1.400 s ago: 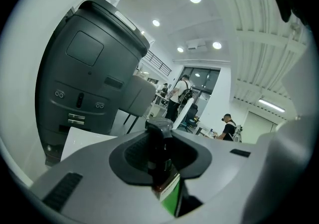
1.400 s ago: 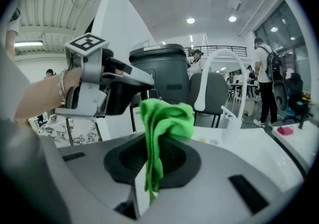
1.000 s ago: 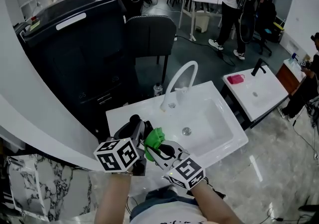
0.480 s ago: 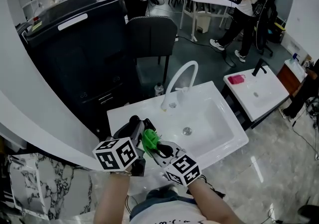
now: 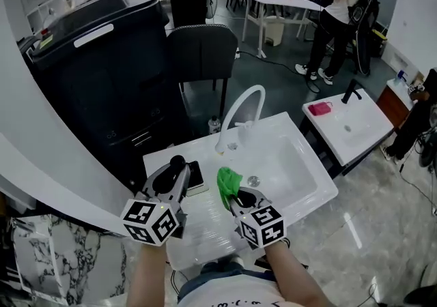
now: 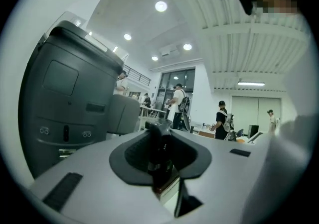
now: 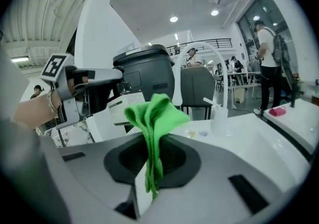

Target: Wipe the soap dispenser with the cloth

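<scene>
Two grippers sit low in the head view, near six o'clock of the white rectangular sink (image 5: pixel 300 162). My left gripper (image 5: pixel 179 174) is clenched on the dark soap dispenser with a pale label (image 5: pixel 194 176), over the counter at the basin's nine o'clock. From above I see only its black pump head and one corner of the body, because the jaws cover the rest. The left gripper view gives little more. It shows a dark neck pinched between the pads and a strip of label below. The print is too blurred to read and I cannot pick out the spout.

My right gripper (image 5: pixel 237 196) is clamped on the bright green cloth (image 5: pixel 227 181), which stands up out of the jaws in a bunched fold. Its lower part is buried between the pads, and a thin tail hangs below them. The cloth is at three o'clock of the dispenser, near it but apart, with bare white counter showing between them. In the right gripper view the dispenser's label shows at nine o'clock of the cloth, partly behind the fold, so I cannot tell its full shape.

The white arched faucet (image 5: pixel 240 111) rises at twelve o'clock of the cloth. A small clear bottle (image 5: pixel 244 136) at its foot is hard to make out. The sink's near edge is hidden under both marker cubes and the forearms.
</scene>
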Demonstrator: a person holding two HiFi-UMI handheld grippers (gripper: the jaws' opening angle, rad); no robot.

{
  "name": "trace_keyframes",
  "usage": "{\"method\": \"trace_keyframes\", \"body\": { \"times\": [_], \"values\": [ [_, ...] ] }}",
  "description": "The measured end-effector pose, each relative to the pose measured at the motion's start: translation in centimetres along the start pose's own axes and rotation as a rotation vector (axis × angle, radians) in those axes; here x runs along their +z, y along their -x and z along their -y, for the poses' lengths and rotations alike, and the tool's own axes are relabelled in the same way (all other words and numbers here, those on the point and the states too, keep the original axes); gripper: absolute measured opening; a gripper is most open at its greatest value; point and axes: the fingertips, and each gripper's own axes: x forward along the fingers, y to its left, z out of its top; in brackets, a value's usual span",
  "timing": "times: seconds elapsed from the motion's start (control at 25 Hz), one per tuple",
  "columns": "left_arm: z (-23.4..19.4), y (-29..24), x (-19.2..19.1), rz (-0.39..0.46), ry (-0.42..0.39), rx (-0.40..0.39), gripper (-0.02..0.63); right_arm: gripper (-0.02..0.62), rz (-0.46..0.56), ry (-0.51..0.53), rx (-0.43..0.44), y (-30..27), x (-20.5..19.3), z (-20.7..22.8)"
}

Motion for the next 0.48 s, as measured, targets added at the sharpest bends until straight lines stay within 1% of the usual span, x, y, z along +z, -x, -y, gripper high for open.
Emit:
{"method": "trace_keyframes", "body": {
  "times": [0.12,0.2,0.28,0.36,0.44,0.48],
  "values": [
    [0.8,0.4,0.5,0.048,-0.076,-0.060,0.092,0.049,0.048,-0.011,0.002,0.9,1.6,0.4],
    [1.5,0.6,0.7,0.067,-0.149,-0.103,0.092,0.049,0.099,-0.014,0.041,1.5,3.2,-0.1],
    [2.3,0.7,0.8,0.078,-0.227,-0.147,0.092,0.049,0.164,0.000,0.121,2.1,5.1,-1.5],
    [3.1,0.8,0.8,0.083,-0.279,-0.179,0.092,0.049,0.225,0.017,0.219,2.6,6.8,-3.5],
    [3.7,1.0,1.1,0.088,-0.296,-0.200,0.092,0.049,0.250,0.047,0.289,2.8,7.7,-5.4],
    [3.9,1.1,1.2,0.096,-0.294,-0.209,0.092,0.049,0.245,0.070,0.301,2.6,7.8,-6.0]
  ]
}}
